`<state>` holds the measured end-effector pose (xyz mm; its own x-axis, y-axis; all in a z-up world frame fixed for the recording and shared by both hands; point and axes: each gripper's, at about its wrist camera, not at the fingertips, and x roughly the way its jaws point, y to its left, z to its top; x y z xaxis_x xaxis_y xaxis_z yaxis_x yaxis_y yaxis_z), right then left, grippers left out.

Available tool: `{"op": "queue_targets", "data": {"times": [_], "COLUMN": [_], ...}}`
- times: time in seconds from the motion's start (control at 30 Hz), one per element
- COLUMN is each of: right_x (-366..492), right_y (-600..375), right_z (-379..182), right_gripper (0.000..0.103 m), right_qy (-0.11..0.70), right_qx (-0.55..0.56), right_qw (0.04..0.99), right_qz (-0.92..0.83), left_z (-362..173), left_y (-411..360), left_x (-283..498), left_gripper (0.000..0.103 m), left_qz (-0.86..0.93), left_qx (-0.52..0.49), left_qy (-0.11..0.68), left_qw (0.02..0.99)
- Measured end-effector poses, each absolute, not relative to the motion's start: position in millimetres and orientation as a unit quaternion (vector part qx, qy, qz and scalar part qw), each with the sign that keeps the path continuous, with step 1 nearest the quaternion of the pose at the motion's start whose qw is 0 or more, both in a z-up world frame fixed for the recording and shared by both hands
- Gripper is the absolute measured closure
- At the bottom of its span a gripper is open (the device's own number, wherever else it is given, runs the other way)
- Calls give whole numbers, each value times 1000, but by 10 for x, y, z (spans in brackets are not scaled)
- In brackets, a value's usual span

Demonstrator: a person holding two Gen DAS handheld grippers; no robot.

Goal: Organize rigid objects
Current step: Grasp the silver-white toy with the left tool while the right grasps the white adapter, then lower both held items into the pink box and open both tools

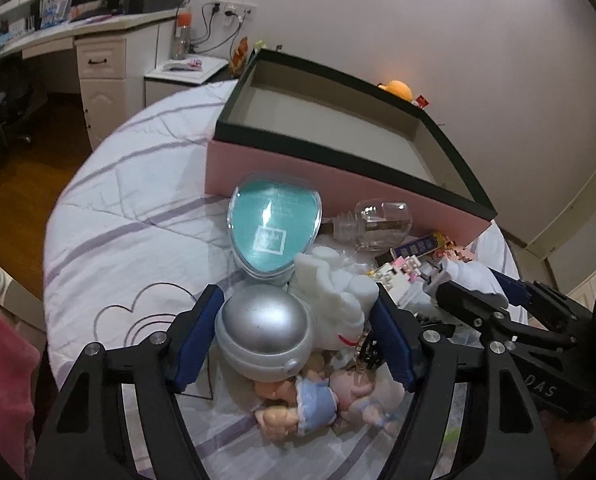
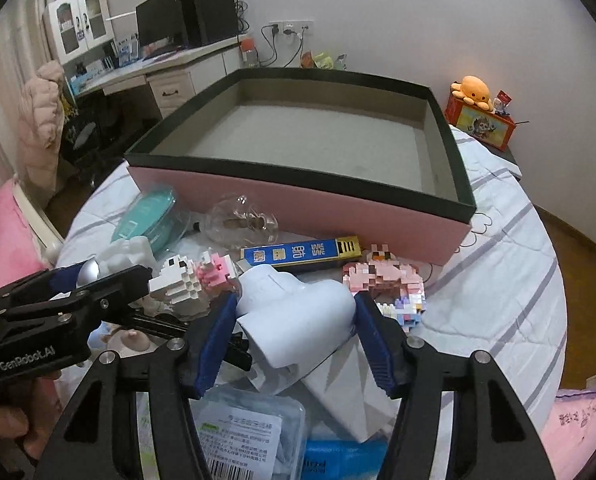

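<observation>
My left gripper [image 1: 296,292] straddles a white figure [image 1: 334,296] with a silver dome [image 1: 263,328]. One pad touches the dome and the other touches the white body. My right gripper [image 2: 294,298] has both pads pressed on a pale blue moulded piece [image 2: 298,320]. In the left wrist view the right gripper [image 1: 470,284] sits close at the right. A large pink box [image 2: 298,204] with a dark rim stands open and empty just beyond. In front of it lie a teal case [image 1: 273,228], a glass bottle [image 2: 241,224], a blue and gold box [image 2: 302,254] and two brick figures [image 2: 193,276] [image 2: 386,276].
Everything rests on a bed with a white, purple-striped sheet [image 1: 137,208]. A small doll [image 1: 310,400] lies under the left gripper. Plastic packets [image 2: 249,432] lie nearest the right gripper. A desk [image 1: 97,60] and nightstand [image 1: 185,76] stand past the bed, by the wall.
</observation>
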<state>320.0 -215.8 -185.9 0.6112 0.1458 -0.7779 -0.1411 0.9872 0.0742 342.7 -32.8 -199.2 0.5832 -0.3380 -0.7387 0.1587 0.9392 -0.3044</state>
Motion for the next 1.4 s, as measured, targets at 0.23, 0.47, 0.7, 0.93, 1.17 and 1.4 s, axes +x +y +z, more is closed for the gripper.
{"op": "queue_targets", "data": {"times": [0.23,0.47,0.7,0.93,1.17,1.4], "right_x": [3105,3031,3088,3582,4416,5085], "right_y": [-2189,-2199,-2253,-2382,-2559,-2690], "right_z": [-1711,-1592,-1337,-1027,-1126,-1588], "right_gripper": [42,42,42,42,42,42], "right_qy": [416,400,374,346,371,436], "right_qx": [18,29,38,41,58,69], "right_qw": [906,912,923,933,925,896], "right_qz": [80,80,87,83,56,35], "left_z": [-1767,-1587,-1233,-878,-990,-1479], "left_y": [-206,-123,-183,-380,-723,-1037], "left_x": [3318,3250,3368,3908,4741,5432], "left_gripper": [29,29,29,29,29,29], "left_qz": [-129,-121,-129,-131,-118,-121], "left_qx": [-90,-79,-53,-22,17,31], "left_qy": [401,376,334,302,325,409], "left_qw": [903,915,932,944,938,904]}}
